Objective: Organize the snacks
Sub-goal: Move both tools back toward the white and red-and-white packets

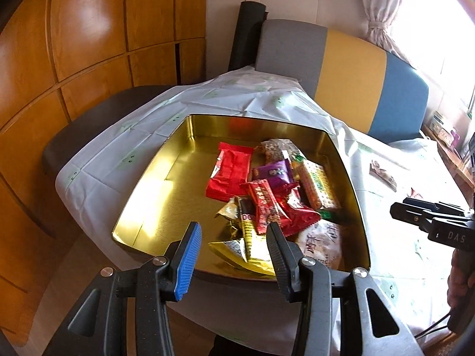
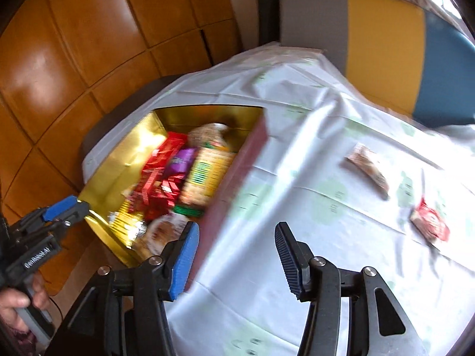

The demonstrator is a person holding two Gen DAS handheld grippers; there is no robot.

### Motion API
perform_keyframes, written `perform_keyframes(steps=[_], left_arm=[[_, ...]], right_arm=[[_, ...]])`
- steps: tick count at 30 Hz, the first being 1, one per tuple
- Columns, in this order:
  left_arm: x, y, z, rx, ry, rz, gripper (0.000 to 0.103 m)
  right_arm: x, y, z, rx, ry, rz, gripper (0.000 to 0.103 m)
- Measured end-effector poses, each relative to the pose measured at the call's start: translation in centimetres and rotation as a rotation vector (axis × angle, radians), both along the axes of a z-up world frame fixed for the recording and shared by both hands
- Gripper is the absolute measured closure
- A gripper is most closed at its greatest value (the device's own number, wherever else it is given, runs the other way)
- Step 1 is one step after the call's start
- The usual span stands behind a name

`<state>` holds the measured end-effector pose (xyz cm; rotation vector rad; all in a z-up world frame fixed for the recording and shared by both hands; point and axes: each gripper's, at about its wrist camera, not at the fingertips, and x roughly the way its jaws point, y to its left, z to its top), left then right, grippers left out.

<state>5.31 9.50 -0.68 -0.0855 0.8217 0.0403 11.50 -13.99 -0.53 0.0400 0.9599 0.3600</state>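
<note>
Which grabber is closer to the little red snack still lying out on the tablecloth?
Right. The right gripper is open above the tablecloth, with the red snack just ahead to its right. The left gripper is open over the gold tin, farther away.

Left gripper (image 1: pixel 234 235): black frame, 1 ribbed blue pad, 1 ribbed black finger, silver pivot screws. Right gripper (image 2: pixel 236 237): same build; its body reads "DAS", with a bare-skinned hand (image 2: pixel 17 304) on the grey grip.

Window glare upper right (blown out); right wrist view motion-blurred.
</note>
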Motion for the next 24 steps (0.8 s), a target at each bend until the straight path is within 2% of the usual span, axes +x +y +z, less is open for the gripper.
perform_keyframes(steps=[8,18,24], left_arm=[[-0.2,-1.4,0.1,0.015,0.002,-0.037,0.057],[-0.1,-3.3,0.4,0.037,0.004,-0.086,0.057],[0.2,-4.7,0.6,0.053,0.003,-0.115,0.057]], right_arm=[[-0.5,-5.4,-0.2,-0.030,0.010,-0.096,0.048],[-0.7,-10.3,0.2,-0.088,0.002,-0.166,0.043],[-0.4,-13.8,0.4,-0.133,-0.003,-0.225,0.034]])
